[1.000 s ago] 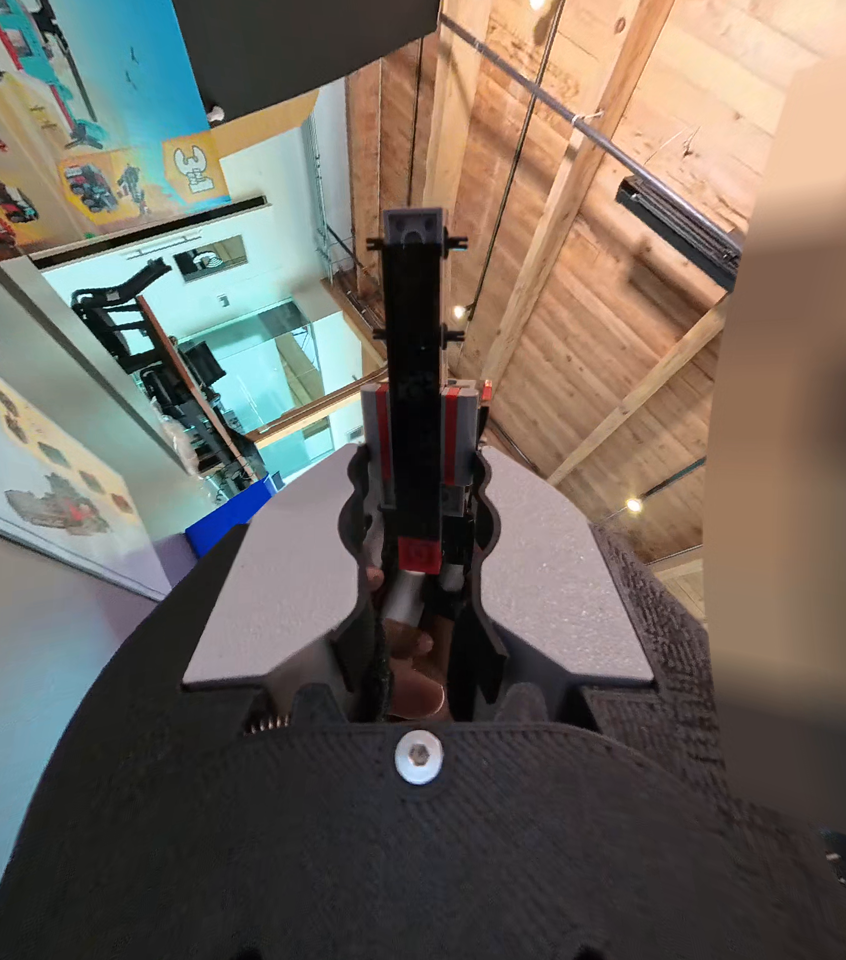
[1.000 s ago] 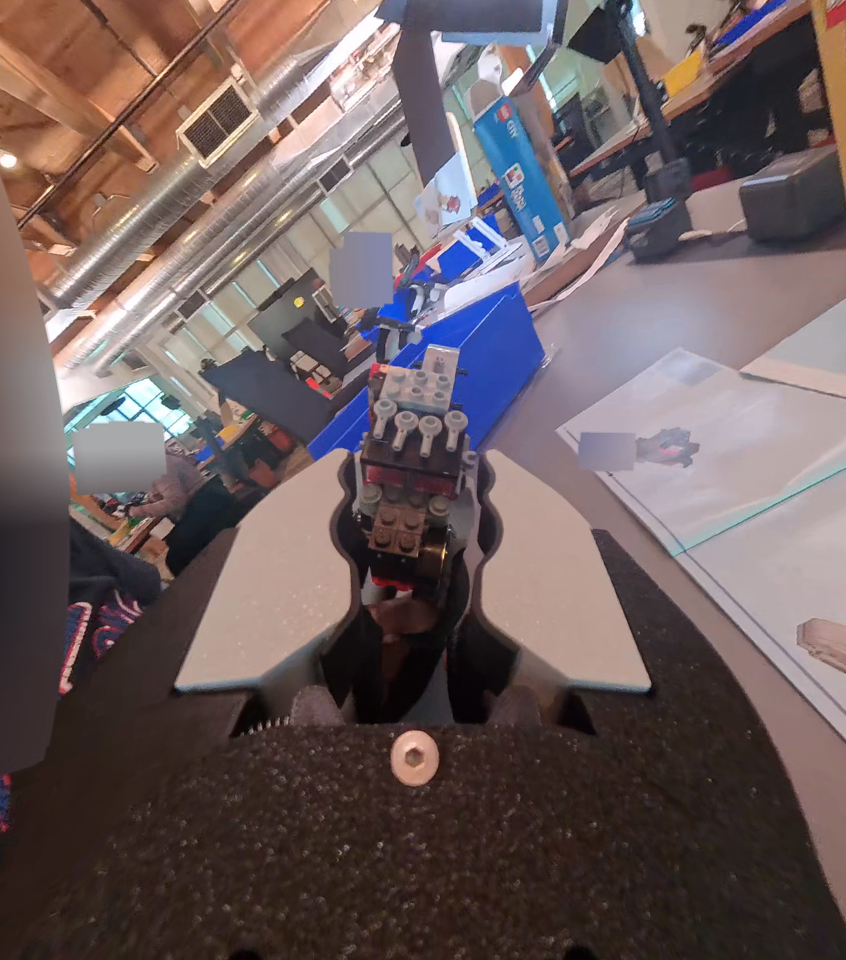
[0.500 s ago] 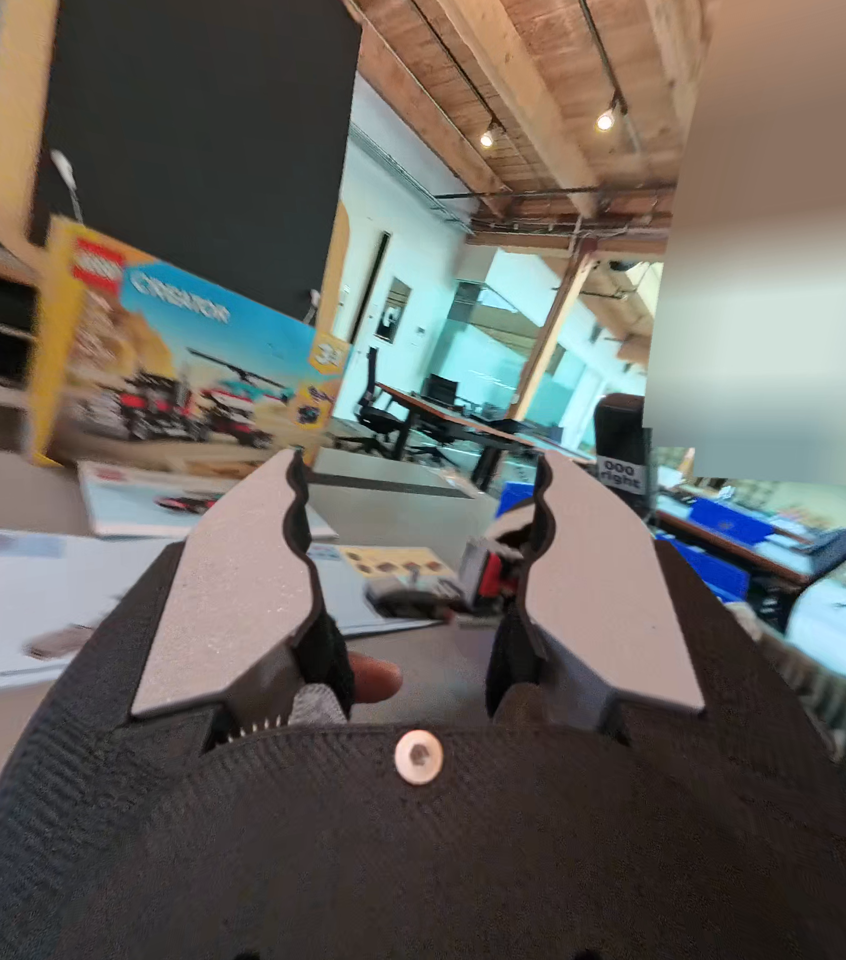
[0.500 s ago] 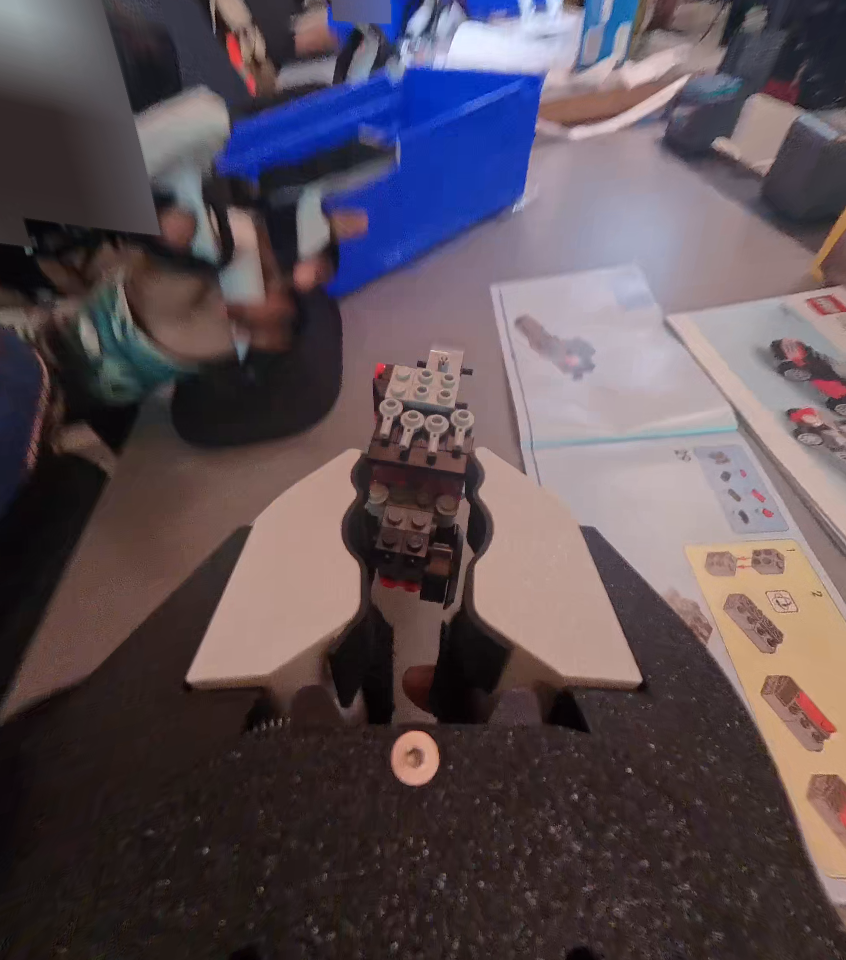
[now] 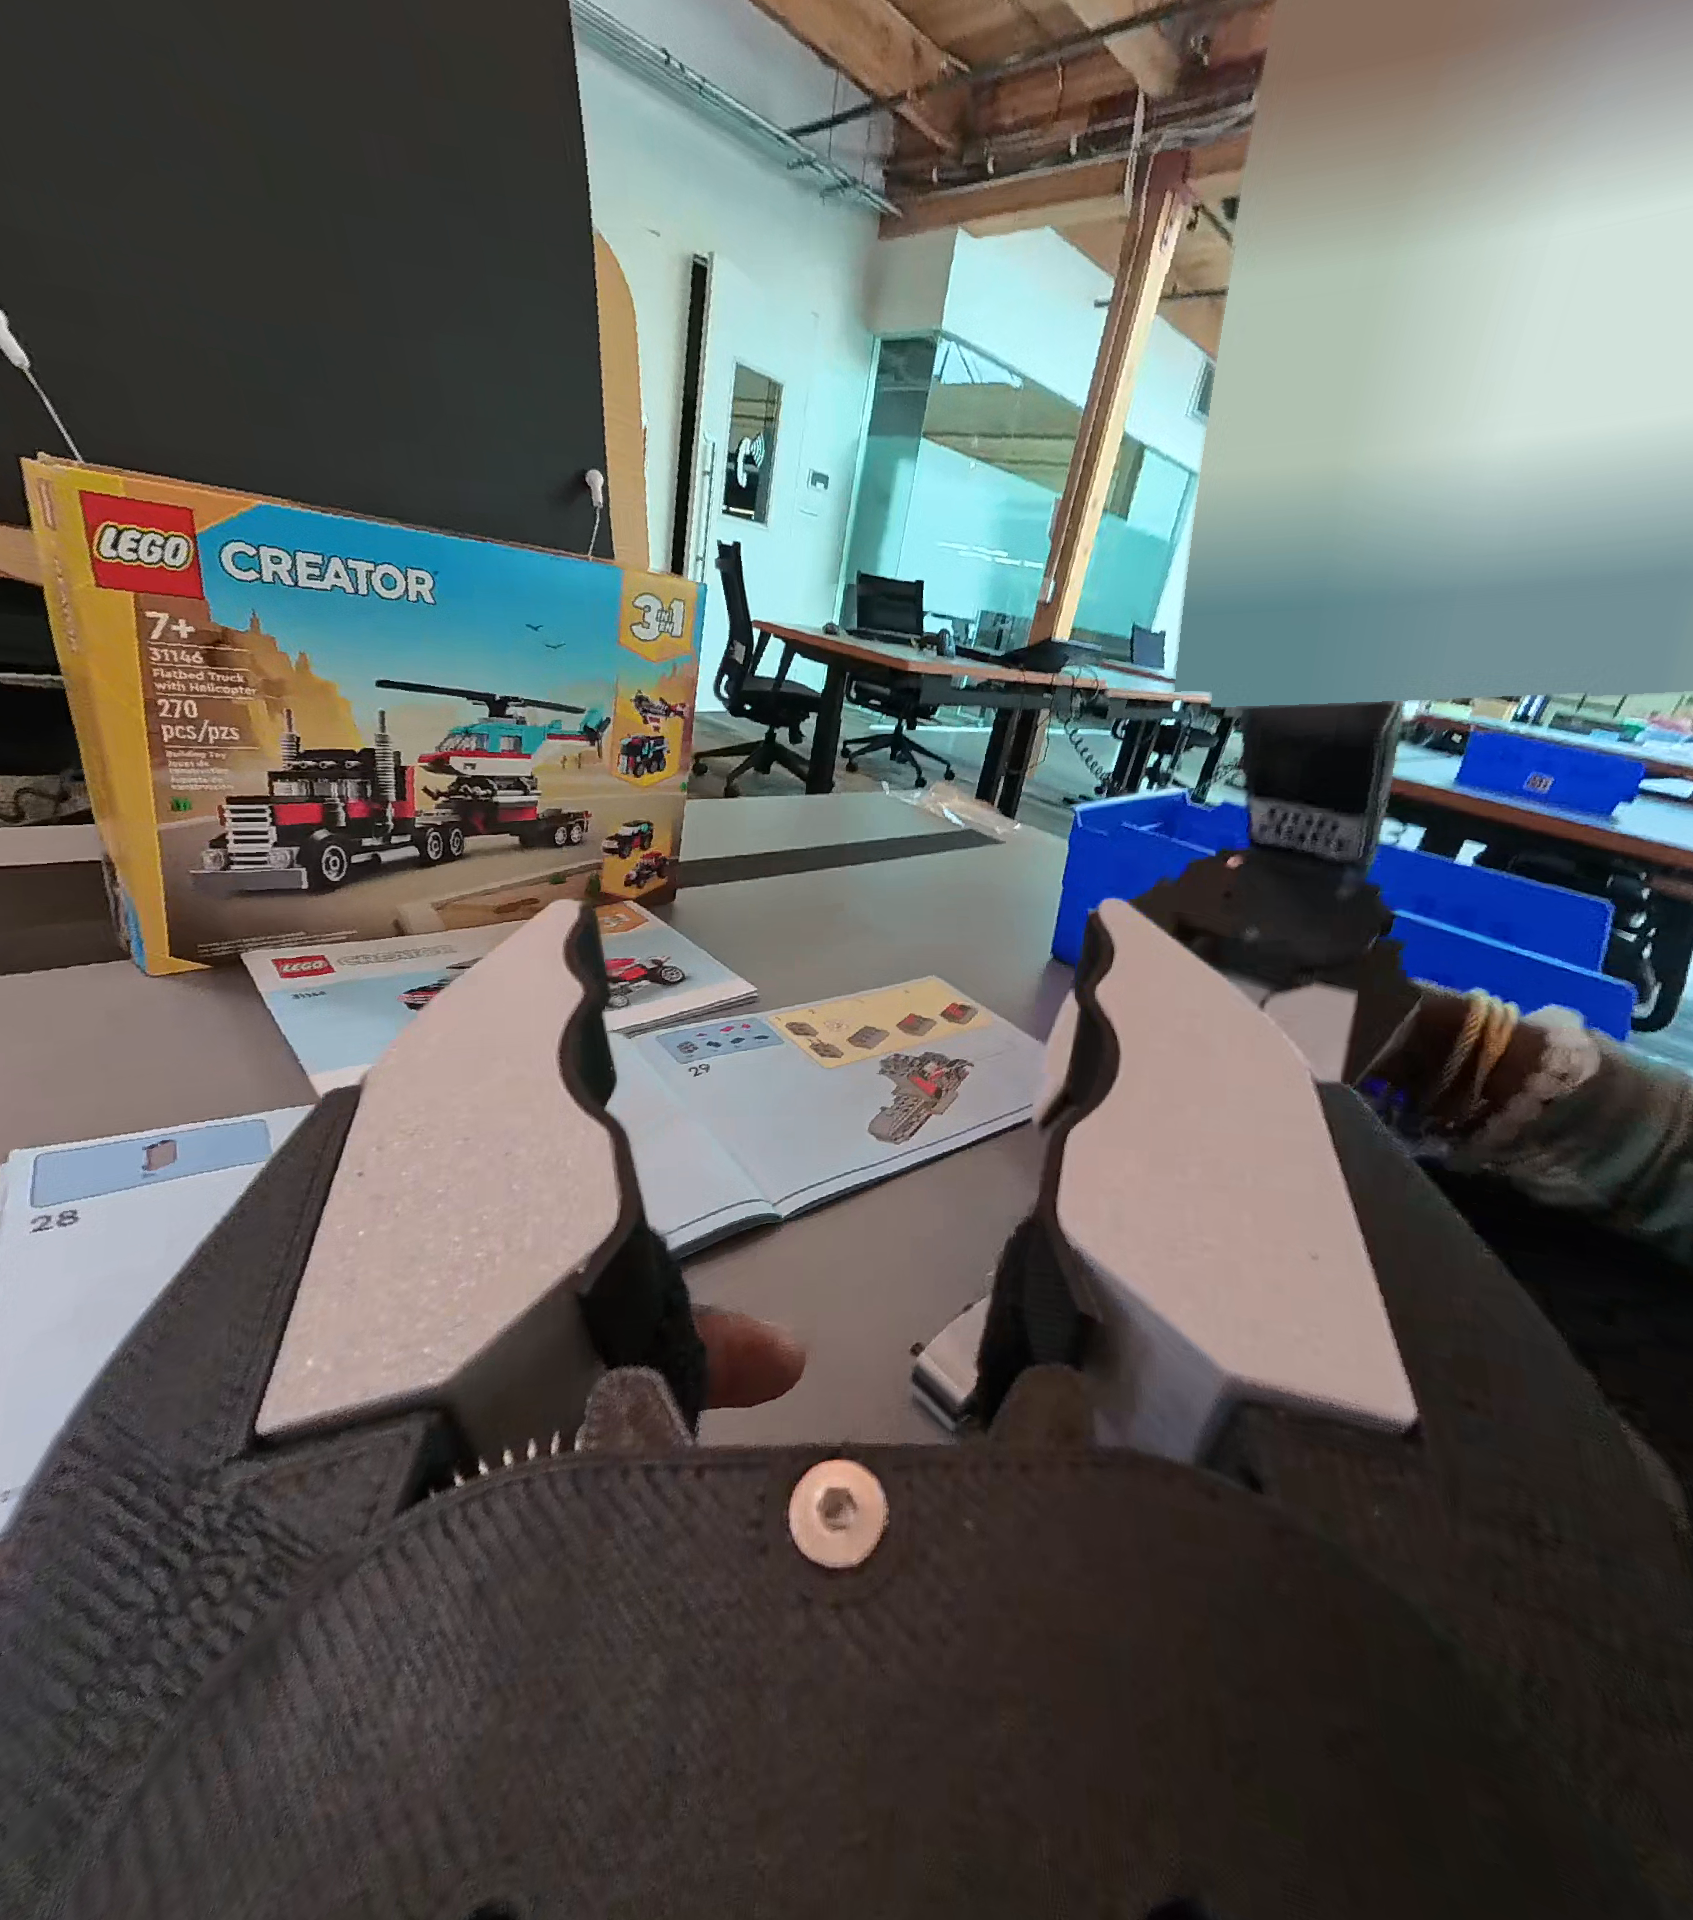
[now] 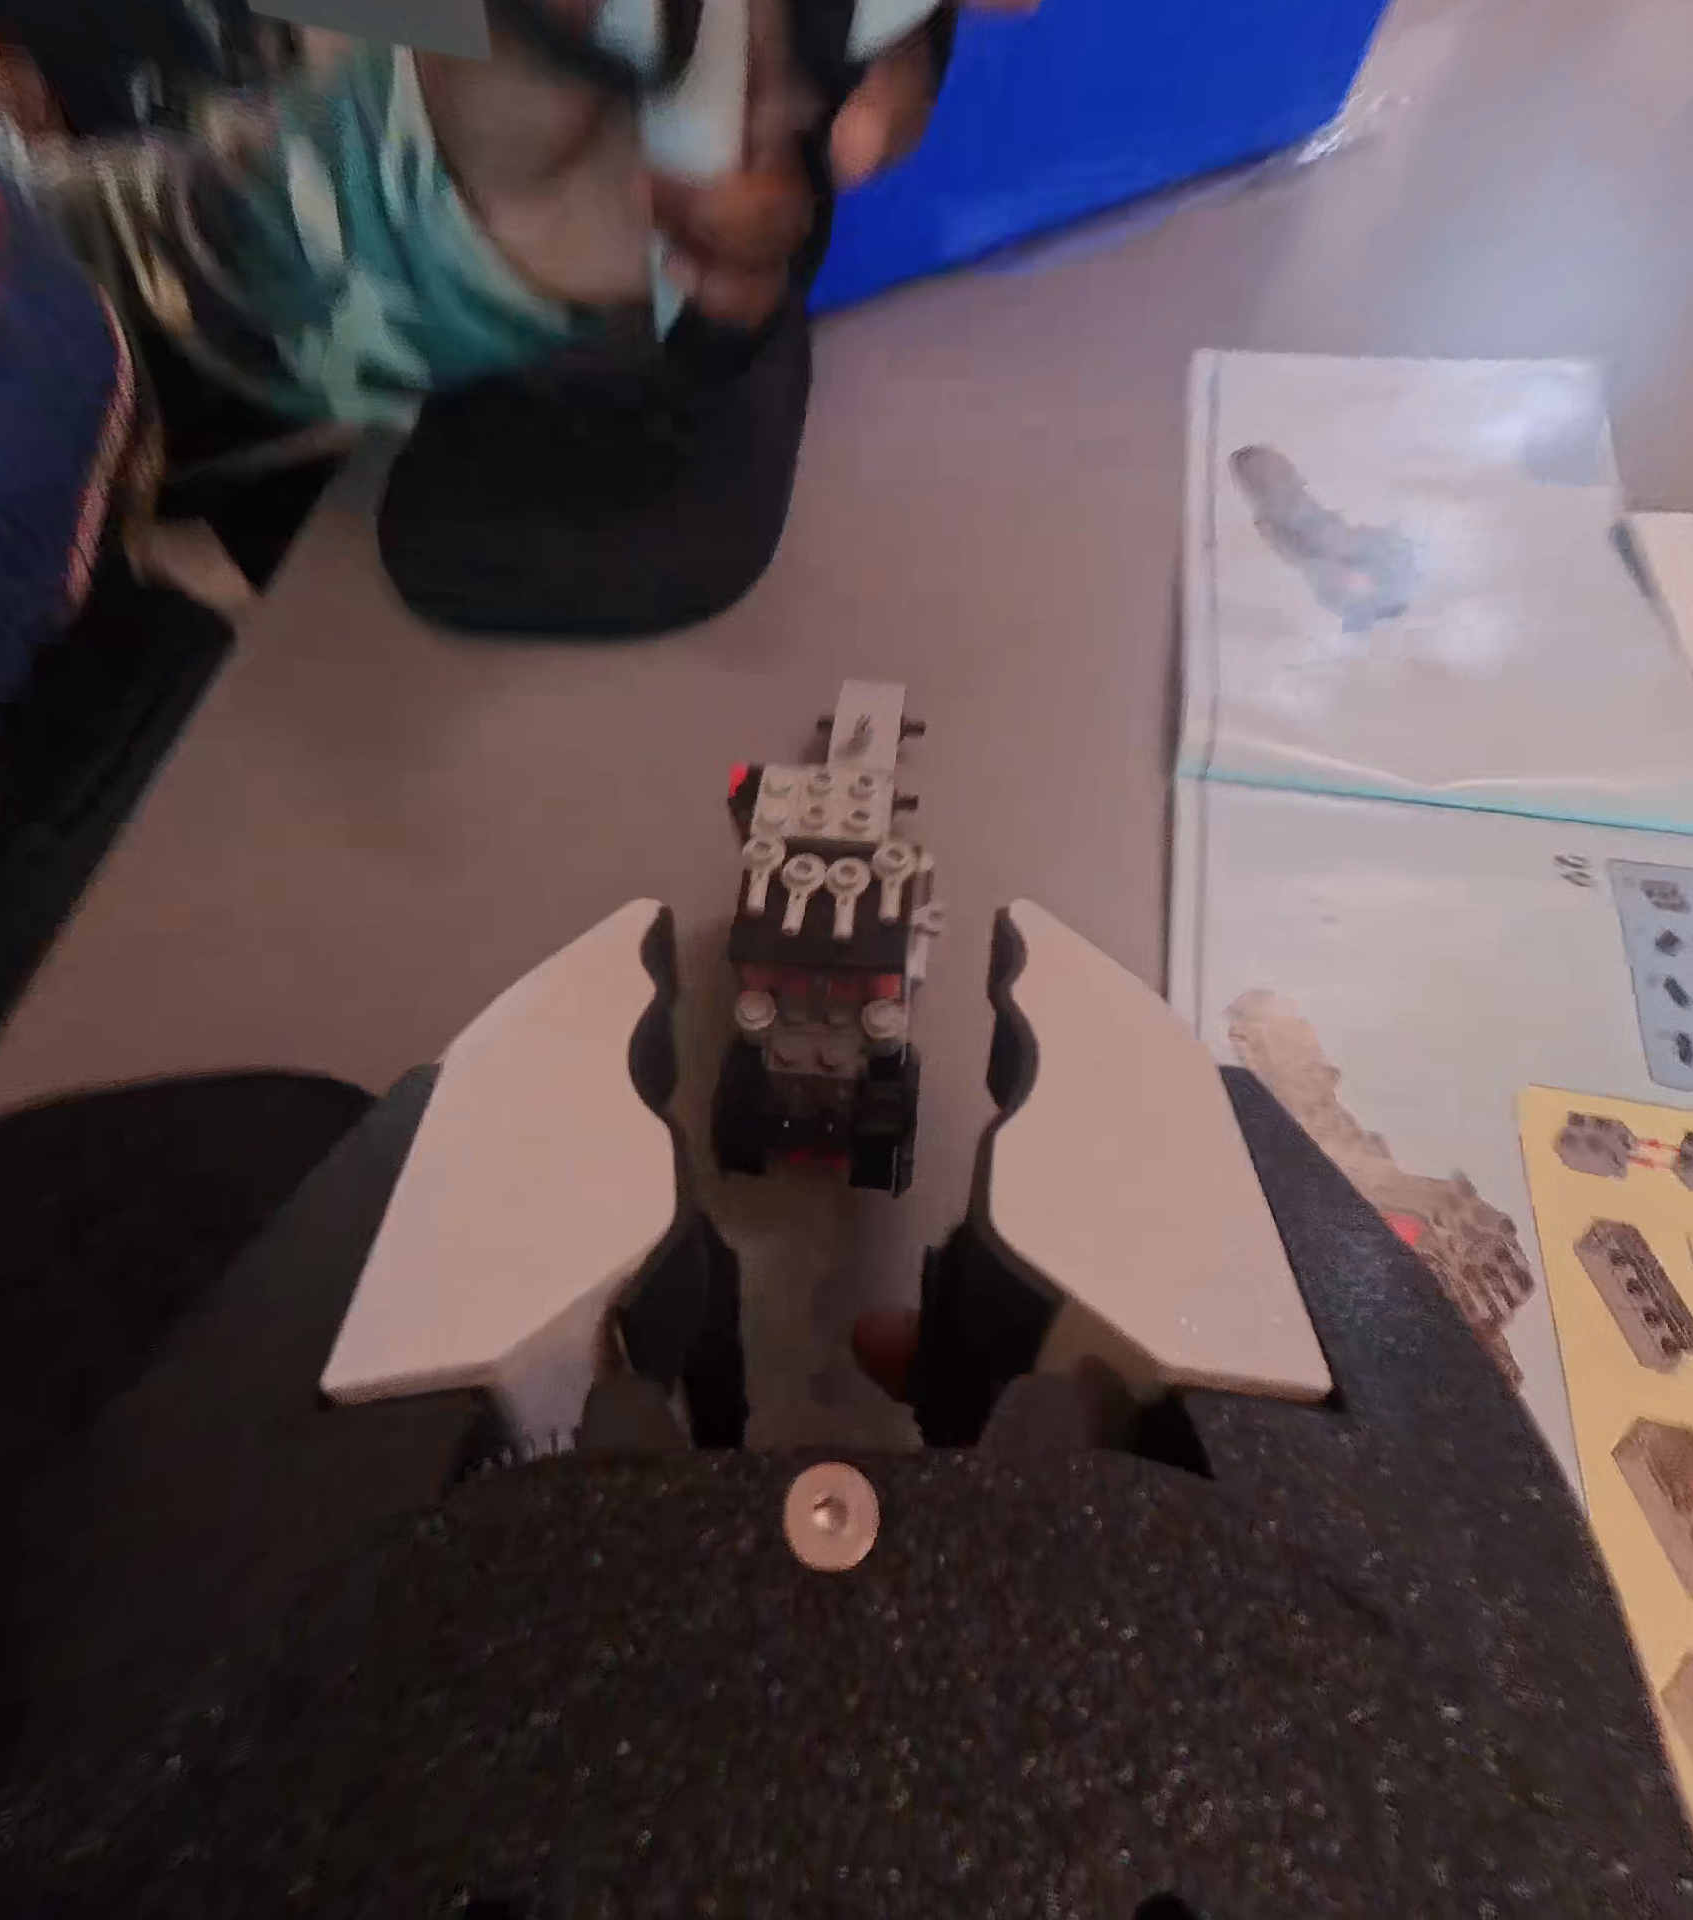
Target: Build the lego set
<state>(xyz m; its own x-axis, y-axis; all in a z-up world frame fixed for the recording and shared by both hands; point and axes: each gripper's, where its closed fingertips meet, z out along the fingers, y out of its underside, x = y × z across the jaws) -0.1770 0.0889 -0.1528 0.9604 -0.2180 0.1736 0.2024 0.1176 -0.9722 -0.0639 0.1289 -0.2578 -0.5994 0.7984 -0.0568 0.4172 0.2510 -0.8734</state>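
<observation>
The partly built lego model (image 6: 826,987), black, grey and red with grey levers on top, stands on the grey table (image 6: 468,831) between my right gripper's fingers. My right gripper (image 6: 831,914) is open and neither finger touches the model. My left gripper (image 5: 837,925) is open and empty above the table, facing the open instruction booklet (image 5: 821,1101). The right gripper also shows in the left wrist view (image 5: 1309,894), at the right. The left gripper shows blurred at the top of the right wrist view (image 6: 593,520). The model is not visible in the left wrist view.
The lego set box (image 5: 364,717) stands at the back left, with a closed booklet (image 5: 343,997) in front of it. A blue bin (image 5: 1486,914) is at the right. The open booklet lies right of the model (image 6: 1444,831). A small pale piece (image 5: 946,1371) lies by my left gripper's right finger. The tips of one gripper are about 15 centimeters away from the tips of the other.
My left gripper let go of the model, opened and swung down from the ceiling to face the table. My right gripper lowered the model to the table and opened around it.
</observation>
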